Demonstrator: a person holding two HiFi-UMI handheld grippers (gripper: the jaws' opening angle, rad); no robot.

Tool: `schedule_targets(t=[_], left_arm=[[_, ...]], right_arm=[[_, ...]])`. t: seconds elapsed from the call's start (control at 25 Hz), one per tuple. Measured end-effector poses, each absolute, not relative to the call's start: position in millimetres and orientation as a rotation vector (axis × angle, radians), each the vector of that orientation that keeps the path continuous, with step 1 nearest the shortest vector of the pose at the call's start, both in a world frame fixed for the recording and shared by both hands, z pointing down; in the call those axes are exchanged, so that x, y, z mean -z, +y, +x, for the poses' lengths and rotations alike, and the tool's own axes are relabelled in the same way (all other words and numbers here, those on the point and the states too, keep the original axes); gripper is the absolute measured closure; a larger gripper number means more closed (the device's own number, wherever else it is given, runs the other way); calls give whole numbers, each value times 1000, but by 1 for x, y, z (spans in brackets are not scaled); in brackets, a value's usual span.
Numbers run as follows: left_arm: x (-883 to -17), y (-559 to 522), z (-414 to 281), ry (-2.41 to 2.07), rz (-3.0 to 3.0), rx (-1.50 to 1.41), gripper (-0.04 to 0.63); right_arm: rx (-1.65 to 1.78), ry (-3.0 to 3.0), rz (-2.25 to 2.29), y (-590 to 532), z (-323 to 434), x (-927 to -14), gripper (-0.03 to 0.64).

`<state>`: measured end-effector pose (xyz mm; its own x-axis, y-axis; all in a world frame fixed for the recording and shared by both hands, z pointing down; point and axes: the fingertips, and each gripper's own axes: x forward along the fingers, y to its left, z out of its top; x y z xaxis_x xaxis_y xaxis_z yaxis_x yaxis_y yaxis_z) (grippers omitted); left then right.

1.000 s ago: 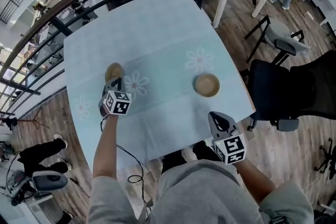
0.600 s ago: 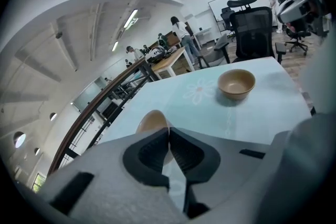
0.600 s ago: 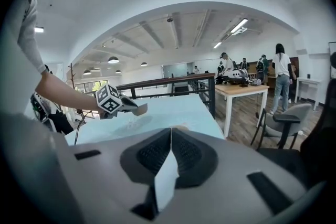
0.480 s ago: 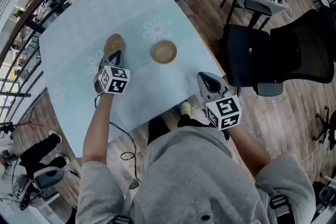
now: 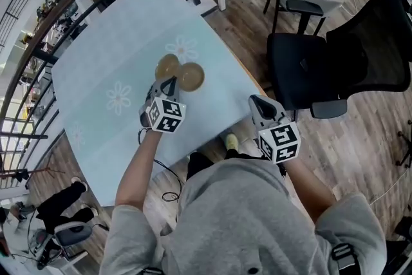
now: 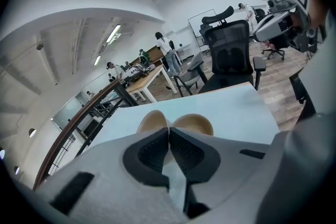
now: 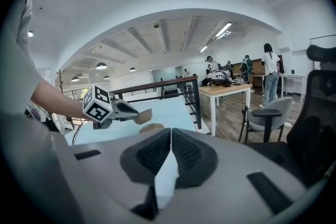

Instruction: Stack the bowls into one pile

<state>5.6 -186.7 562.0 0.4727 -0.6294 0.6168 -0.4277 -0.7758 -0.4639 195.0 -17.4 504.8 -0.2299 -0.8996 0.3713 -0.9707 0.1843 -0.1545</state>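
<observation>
Pale blue flowered tablecloth (image 5: pixel 116 55) covers the table. Above it the left gripper (image 5: pixel 170 79) pinches the rim of a tilted tan bowl (image 5: pixel 166 65), just beside the second bowl (image 5: pixel 191 76) resting on the cloth. Past the table's edge the right gripper (image 5: pixel 257 103) hangs with jaws together on nothing, near a black office chair (image 5: pixel 335 55).

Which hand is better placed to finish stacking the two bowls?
Left. The left hand-held gripper is shut on a bowl, raised right beside the second bowl. The right hand-held gripper hangs shut and empty beyond the table edge.
</observation>
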Motion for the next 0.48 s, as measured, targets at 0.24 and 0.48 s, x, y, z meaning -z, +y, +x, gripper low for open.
schedule_targets(t=[0.24,0.48], left_arm=[[-585,-166,31,821,-2450,1230,571],[-593,-152,52,737,-2450,1218,571]], right_arm=[[-554,-2251,1838,-9,199,-510,589],[-558,-2230,1861,-5,207,-515,589]])
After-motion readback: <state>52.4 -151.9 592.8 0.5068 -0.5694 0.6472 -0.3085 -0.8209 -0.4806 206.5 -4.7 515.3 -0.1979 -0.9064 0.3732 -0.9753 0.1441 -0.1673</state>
